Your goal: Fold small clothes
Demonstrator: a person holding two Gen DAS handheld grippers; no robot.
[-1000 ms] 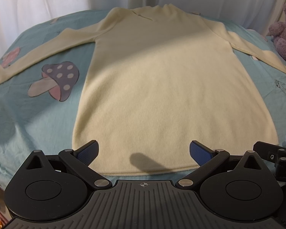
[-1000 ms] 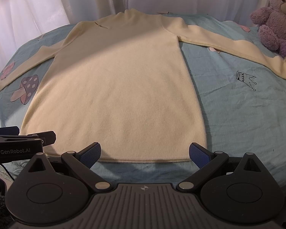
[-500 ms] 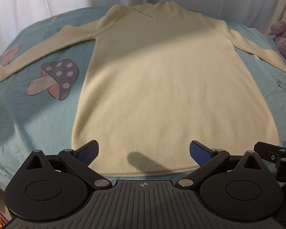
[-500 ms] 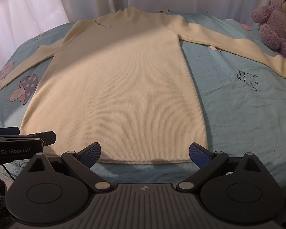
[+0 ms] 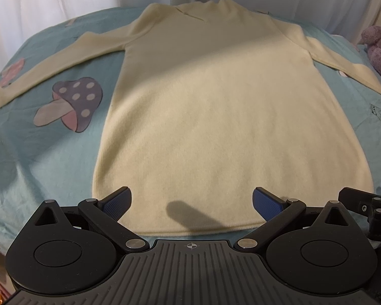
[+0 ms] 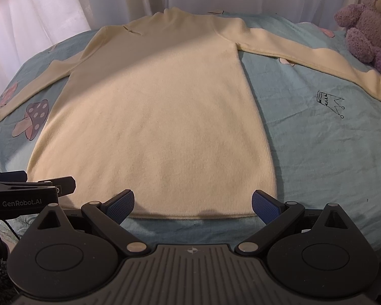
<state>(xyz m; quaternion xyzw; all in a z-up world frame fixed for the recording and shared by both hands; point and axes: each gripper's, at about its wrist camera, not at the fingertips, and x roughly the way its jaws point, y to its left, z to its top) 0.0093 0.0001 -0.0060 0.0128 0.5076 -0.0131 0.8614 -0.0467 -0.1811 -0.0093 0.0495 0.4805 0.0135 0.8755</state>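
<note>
A cream long-sleeved knit sweater [image 5: 216, 117] lies flat on a light blue bedsheet [image 5: 50, 152], collar far, hem near, both sleeves spread out; it also shows in the right wrist view [image 6: 160, 117]. My left gripper [image 5: 191, 203] is open and empty, hovering just over the hem near its left part. My right gripper [image 6: 193, 204] is open and empty, over the hem near its right corner. The left gripper's body [image 6: 22, 193] shows at the left edge of the right wrist view.
The sheet has a mushroom print [image 5: 71, 104] left of the sweater and a small crown drawing [image 6: 330, 101] to the right. A purple teddy bear [image 6: 368, 20] sits at the far right by the right cuff. White curtains [image 6: 63, 5] hang behind.
Both grippers have crept slightly forward over the hem. The sweater has not moved and both grippers stay open.
</note>
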